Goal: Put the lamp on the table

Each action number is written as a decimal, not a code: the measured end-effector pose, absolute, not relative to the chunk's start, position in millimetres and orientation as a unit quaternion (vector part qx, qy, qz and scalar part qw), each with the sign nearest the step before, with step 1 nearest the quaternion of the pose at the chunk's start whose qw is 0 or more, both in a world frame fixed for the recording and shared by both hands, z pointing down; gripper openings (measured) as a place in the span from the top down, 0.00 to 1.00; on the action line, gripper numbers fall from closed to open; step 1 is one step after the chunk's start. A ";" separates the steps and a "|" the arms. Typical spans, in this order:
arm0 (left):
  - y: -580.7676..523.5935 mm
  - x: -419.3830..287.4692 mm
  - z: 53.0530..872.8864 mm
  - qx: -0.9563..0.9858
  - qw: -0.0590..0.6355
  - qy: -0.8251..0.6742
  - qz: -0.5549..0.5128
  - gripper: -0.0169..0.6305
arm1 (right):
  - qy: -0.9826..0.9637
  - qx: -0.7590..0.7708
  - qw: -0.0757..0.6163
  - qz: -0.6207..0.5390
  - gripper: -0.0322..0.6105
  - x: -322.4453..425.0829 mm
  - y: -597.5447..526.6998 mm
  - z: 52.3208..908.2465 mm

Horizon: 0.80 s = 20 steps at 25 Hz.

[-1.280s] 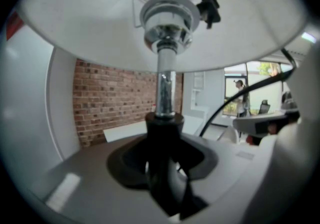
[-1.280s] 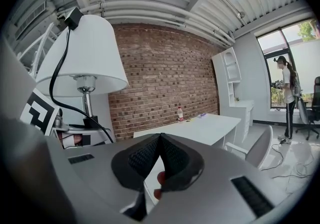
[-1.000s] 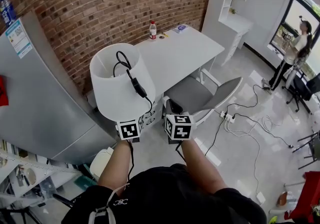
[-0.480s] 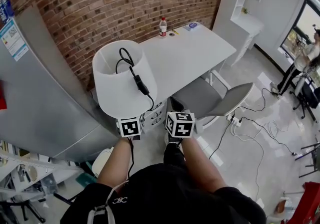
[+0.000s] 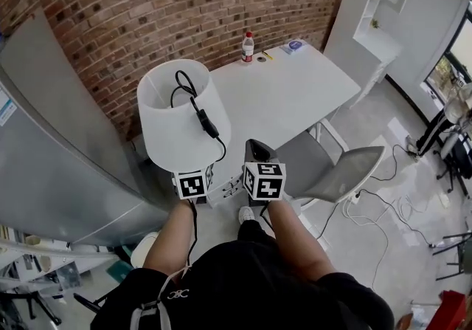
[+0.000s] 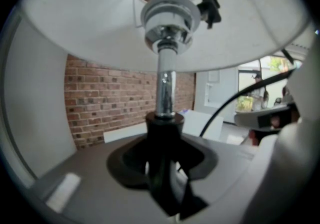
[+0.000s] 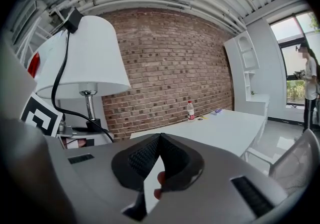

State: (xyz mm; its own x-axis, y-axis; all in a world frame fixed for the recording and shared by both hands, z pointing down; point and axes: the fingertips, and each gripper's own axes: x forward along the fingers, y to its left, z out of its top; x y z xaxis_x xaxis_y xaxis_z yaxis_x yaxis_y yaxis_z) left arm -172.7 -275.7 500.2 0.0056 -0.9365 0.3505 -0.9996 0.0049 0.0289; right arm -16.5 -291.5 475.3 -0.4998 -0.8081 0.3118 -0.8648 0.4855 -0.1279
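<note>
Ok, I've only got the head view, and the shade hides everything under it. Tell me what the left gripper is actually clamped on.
Observer: The left gripper is closed on the black collar at the foot of the metal stem of the lamp, well below the shade.
Operator: Now check the right gripper's jaws. I can't read them from above.
Observer: The right gripper is shut, its jaw tips together with nothing held between them. It points toward the table.
</note>
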 end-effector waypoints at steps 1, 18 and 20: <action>-285.9 -173.3 501.8 0.695 0.137 -0.696 0.114 0.76 | -0.857 0.486 0.107 0.135 0.97 -17.8 -300.7 475.8; -487.8 -185.9 541.1 0.690 0.145 -0.695 0.139 0.76 | -0.844 0.483 0.154 0.174 0.97 1.6 -454.3 519.8; -515.1 -189.7 542.9 0.689 0.136 -0.697 0.144 0.76 | -0.842 0.483 0.161 0.178 0.97 4.9 -472.5 525.7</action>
State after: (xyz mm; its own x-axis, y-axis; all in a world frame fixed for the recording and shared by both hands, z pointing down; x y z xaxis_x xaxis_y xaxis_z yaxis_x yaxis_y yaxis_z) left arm -189.7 -515.1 542.9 -0.0130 -0.9214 0.3885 -0.9999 0.0086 -0.0131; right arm 4.9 -472.5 525.7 -0.4814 -0.7563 0.4431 -0.8709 0.4698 -0.1443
